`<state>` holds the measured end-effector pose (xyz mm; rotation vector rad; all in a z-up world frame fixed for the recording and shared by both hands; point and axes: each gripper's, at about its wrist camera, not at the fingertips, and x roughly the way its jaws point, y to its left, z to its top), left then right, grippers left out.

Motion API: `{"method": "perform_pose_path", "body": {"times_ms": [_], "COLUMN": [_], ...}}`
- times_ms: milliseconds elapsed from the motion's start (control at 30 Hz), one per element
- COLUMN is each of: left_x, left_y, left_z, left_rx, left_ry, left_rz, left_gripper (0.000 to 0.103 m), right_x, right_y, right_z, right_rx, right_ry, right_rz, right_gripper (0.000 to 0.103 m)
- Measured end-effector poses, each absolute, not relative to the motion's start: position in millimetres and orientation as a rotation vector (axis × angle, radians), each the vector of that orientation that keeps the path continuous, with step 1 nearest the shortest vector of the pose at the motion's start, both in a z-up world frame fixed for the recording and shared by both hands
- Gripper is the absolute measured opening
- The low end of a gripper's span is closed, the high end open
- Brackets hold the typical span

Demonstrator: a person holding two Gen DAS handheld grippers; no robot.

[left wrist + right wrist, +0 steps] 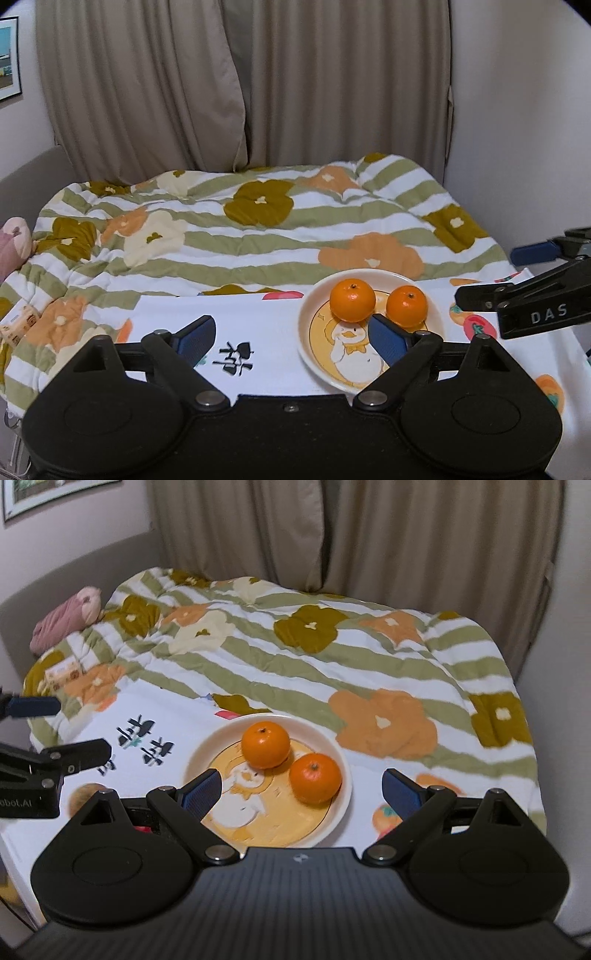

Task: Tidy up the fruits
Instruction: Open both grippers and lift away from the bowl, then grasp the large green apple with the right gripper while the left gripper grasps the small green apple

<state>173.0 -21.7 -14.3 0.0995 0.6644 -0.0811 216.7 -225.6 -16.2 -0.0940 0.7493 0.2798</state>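
Observation:
Two oranges lie side by side on a cream plate (306, 321) with a duck picture. In the left wrist view the left orange (352, 299) and the right orange (406, 305) sit just beyond my left gripper (291, 339), which is open and empty, its right finger over the plate. My right gripper (484, 276) shows at the right edge. In the right wrist view the far orange (265, 744) and the near orange (315, 777) rest on the plate (343, 771). My right gripper (302, 779) hovers open above it, touching neither fruit. My left gripper (84, 728) is at the left edge.
The plate stands on a white cloth (258, 325) printed with black characters and fruit. Behind it lies a striped floral quilt (258, 229) on a bed, with beige curtains (240, 85) beyond. A pink plush (66, 622) and a small packet (62, 674) lie at the left.

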Motion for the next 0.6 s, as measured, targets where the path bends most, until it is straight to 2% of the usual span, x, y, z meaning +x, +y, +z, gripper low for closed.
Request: {"method": "perform_pose_path", "body": {"times_ms": [300, 600], "left_x": [112.0, 78.7], "left_y": [-2.5, 12.5], "left_z": [-8.9, -25.2], "left_rx": [0.084, 0.124], "left_ry": [0.609, 0.634], "left_rz": [-0.116, -0.204], "left_gripper": [0.094, 0.094], "right_x": [142.7, 90.1], "right_y": [-207.7, -182.7], "right_z": [-2.9, -12.1], "right_rx": [-0.018, 0.020], "right_ry": [0.753, 0.753], "right_rz": [0.173, 0.109], "right_gripper": [0.103, 0.103]}}
